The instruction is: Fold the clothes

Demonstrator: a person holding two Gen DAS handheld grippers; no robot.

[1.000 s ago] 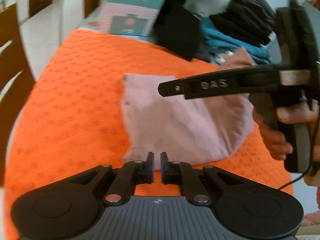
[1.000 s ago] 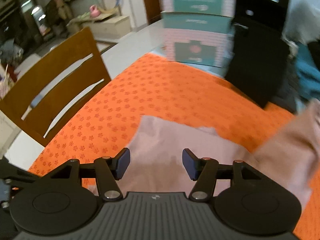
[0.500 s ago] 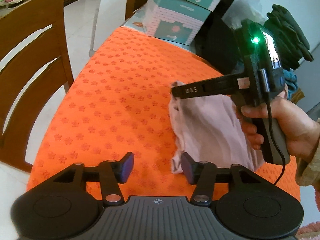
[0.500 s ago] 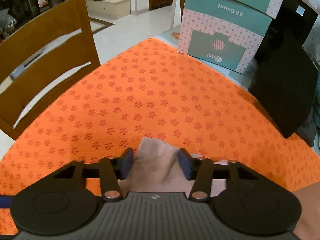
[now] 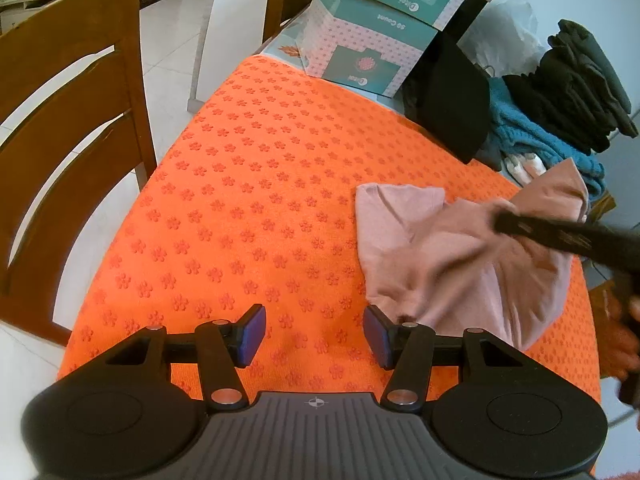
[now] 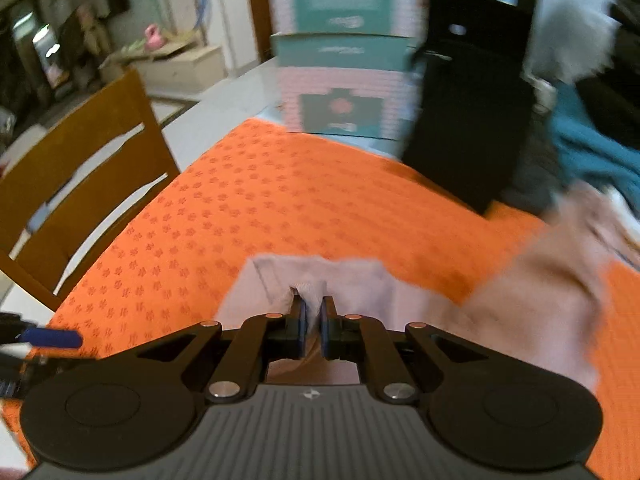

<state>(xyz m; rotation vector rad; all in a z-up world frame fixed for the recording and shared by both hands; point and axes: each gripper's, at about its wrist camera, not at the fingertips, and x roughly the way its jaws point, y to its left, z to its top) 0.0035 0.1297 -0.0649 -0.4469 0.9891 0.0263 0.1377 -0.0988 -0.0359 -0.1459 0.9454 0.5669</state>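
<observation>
— Two grippers? What are they doing?
— Left gripper (image 5: 313, 334) hangs wide open over the orange mat (image 5: 248, 208), holding nothing. Right gripper (image 6: 313, 326) is pinched tight on the pink cloth (image 6: 352, 284).
— How does it look?
— Crumpled, on the mat's right side, one corner up.
— Any words?
— The box (image 5: 372, 40) says "50 Count".

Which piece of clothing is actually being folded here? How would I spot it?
Find the orange flower-patterned table cover. On its right side lies one crumpled pale pink cotton garment, pinched by the right gripper. Unlike the dark and teal clothes pile stacked at the table's far end, it lies alone on the orange.
</observation>
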